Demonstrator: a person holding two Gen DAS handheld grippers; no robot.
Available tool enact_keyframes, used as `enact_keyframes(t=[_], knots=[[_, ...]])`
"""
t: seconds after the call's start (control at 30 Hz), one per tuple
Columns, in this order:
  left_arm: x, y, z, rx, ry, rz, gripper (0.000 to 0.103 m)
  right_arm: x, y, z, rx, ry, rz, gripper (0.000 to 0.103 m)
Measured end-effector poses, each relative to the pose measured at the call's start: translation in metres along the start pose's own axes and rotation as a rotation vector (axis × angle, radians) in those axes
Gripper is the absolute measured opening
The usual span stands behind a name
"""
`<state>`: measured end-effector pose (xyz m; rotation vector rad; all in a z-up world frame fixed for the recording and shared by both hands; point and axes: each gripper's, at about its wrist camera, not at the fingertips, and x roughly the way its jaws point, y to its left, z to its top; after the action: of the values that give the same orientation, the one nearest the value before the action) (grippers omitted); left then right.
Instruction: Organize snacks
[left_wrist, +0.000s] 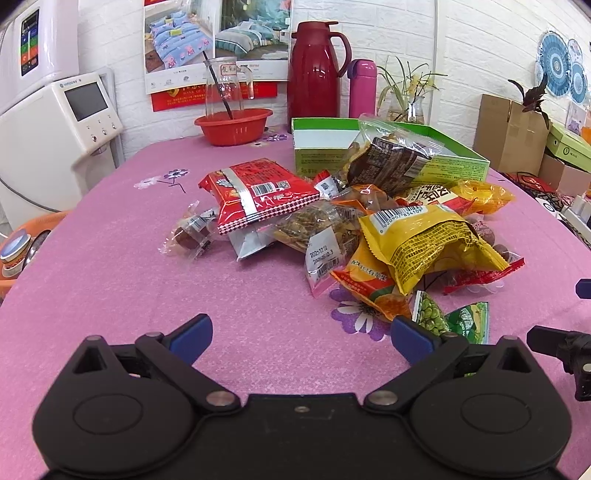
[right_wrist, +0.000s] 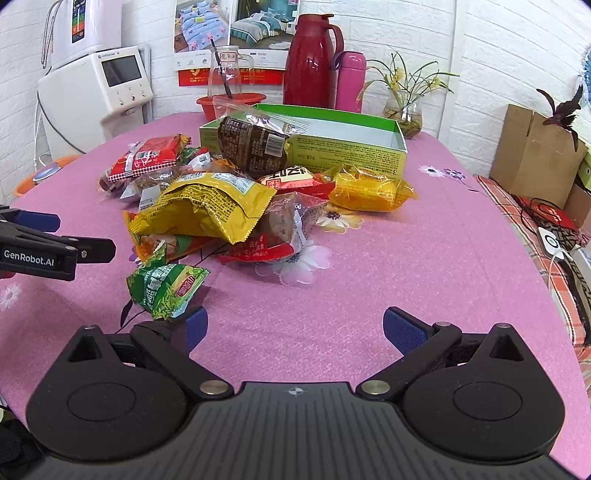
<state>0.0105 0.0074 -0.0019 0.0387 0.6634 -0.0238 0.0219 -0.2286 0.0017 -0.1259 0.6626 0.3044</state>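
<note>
The left gripper (left_wrist: 301, 334) is hovering wide open and empty; beside it, the right gripper (right_wrist: 293, 328) is doing likewise. The snack pile (right_wrist: 229, 199) is lying before the green box (right_wrist: 354, 147). Sorting looks barely begun; next comes picking one packet. Lower packets are lying half buried.

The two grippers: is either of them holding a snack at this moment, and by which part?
Nothing is held. The left gripper and the right gripper are both open above the tablecloth, short of the snack pile.
</note>
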Motion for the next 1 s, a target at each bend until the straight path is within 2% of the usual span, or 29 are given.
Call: enact_keyframes(t=[1.0], knots=[[-0.0024, -0.0051, -0.0028, 0.004, 0.007, -0.004, 0.103, -0.0006, -0.0008, -0.0022, 0.008, 0.0, 0.006, 0.103]])
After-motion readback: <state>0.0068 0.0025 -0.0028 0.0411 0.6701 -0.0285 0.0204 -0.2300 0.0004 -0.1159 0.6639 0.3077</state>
